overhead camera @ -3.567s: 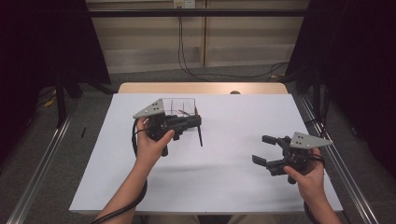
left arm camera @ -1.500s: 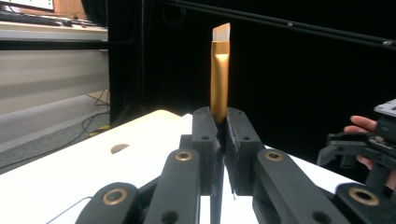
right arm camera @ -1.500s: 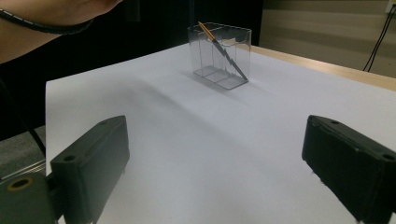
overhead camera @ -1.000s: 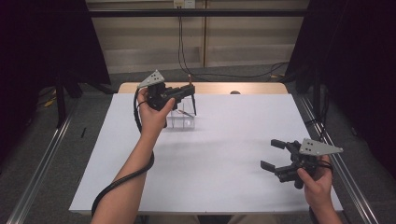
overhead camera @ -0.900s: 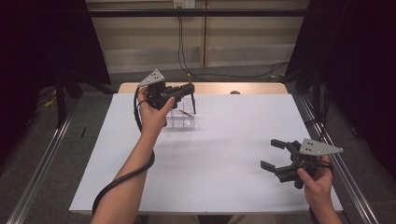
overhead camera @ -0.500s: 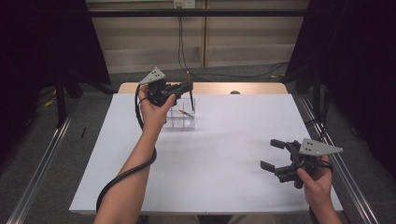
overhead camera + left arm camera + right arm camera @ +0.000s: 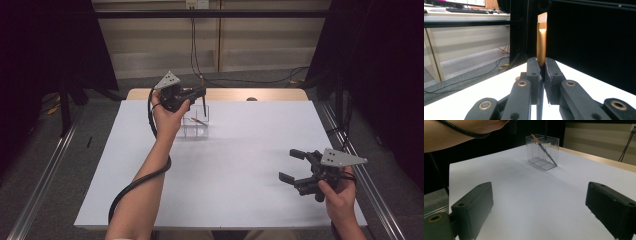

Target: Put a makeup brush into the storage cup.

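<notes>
Brush bristles upright, left gripper

Bright white table, dark surroundings, soft shadows, near jaws perhaps slightly blurred

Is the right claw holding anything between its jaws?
No, in the right gripper view the right claw has its two black jaws standing wide apart, with just the white table showing between them.
</notes>
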`<state>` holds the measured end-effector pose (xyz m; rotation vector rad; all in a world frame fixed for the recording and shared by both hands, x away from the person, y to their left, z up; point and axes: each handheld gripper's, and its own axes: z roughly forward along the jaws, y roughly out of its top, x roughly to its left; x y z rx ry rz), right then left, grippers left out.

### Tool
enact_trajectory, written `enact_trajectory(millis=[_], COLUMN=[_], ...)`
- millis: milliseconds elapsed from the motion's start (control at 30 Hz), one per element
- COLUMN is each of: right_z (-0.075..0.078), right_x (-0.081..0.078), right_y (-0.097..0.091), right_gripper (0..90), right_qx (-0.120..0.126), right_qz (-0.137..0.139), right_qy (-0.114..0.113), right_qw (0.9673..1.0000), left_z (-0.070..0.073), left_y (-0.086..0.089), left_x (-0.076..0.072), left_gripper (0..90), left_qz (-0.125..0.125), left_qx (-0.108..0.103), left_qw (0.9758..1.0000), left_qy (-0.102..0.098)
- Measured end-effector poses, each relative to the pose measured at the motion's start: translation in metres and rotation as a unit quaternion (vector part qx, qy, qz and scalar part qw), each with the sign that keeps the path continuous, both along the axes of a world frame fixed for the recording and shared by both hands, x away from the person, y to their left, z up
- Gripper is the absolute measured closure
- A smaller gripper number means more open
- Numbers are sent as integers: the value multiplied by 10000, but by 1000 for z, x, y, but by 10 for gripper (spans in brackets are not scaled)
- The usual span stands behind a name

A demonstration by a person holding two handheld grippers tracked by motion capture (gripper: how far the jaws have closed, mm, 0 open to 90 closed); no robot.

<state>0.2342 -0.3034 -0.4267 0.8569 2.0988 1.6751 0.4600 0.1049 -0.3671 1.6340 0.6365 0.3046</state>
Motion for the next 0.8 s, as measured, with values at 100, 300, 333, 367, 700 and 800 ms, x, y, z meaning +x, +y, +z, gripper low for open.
enact_trajectory(millis=[100, 300, 333, 367, 700, 800], right_z=[-1, 0, 0, 0, 0, 0], right_x=[0, 0, 0, 0, 0, 0], right_y=[0, -2, -2, -2, -2, -2], right_gripper=[74, 74, 74, 74, 74, 74], right_qx=[0, 9, 3, -6, -4, -5], right_qz=[4, 5, 3, -12, 1, 4], right_qy=[17, 11, 21, 10, 10, 13], right_qw=[10000, 10000, 10000, 10000, 10000, 10000], left_z=[-4, -8, -9, -9, -17, -20], left_y=[-1, -3, -4, -3, -3, -4], left_x=[1, 2, 2, 2, 1, 0], left_gripper=[832, 831, 831, 831, 828, 828], left_qz=[34, 54, 57, 60, 85, 77], left_qx=[14, 81, 76, 103, 163, 179], left_qw=[10000, 10000, 10000, 9999, 9998, 9998], left_qy=[3, 9, 10, -5, -43, -29])
